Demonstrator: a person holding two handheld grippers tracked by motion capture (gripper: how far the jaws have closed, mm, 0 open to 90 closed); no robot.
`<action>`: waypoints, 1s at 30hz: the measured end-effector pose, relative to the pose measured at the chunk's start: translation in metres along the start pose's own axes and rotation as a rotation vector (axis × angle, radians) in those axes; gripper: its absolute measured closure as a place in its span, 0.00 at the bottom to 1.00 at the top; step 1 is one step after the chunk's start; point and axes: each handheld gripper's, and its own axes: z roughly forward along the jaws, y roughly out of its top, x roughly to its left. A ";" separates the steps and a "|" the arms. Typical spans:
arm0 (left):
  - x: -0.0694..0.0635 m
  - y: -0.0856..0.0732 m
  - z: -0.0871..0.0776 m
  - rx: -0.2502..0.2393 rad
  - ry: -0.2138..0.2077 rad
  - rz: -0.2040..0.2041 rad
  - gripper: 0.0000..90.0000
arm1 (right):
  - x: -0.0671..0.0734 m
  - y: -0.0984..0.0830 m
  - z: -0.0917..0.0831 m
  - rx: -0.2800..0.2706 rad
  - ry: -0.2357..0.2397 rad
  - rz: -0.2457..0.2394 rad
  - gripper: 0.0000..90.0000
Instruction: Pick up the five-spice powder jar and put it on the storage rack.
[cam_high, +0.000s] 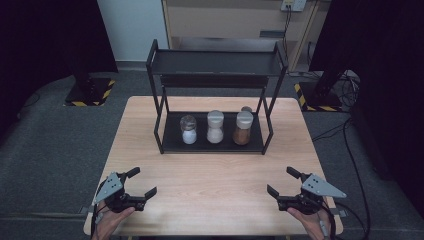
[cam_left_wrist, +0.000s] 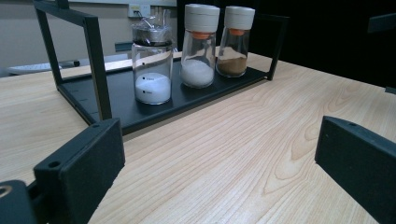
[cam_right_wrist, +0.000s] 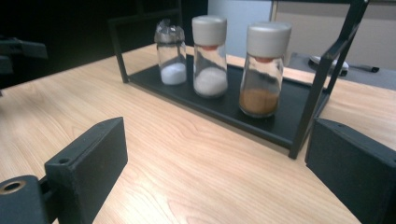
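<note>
High view: a person holds the left tool (cam_high: 142, 184) and the right tool (cam_high: 281, 183) low over the near edge of the wooden surface (cam_high: 215, 175), one at each corner, both with jaws spread wide and nothing between them. Well ahead, a black two-tier rack (cam_high: 212, 142) stands mid-surface; on its lower shelf three jars in a row: foil-topped jar of white powder (cam_high: 188, 129) at left, grey-capped jar of white grains (cam_high: 215, 127) in the middle, grey-capped jar of brown spice (cam_high: 243, 128) at right. Both tools well apart from the rack.
</note>
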 end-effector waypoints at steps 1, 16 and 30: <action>0.000 0.000 0.000 0.000 0.000 0.001 0.00 | 0.000 -0.001 0.000 0.002 -0.001 0.000 0.07; 0.000 0.001 0.001 -0.001 -0.015 0.013 0.01 | -0.003 -0.014 0.001 -0.010 0.004 -0.005 0.07; 0.001 0.001 0.004 0.002 -0.025 0.014 0.00 | -0.006 -0.016 0.005 0.005 0.026 -0.005 0.08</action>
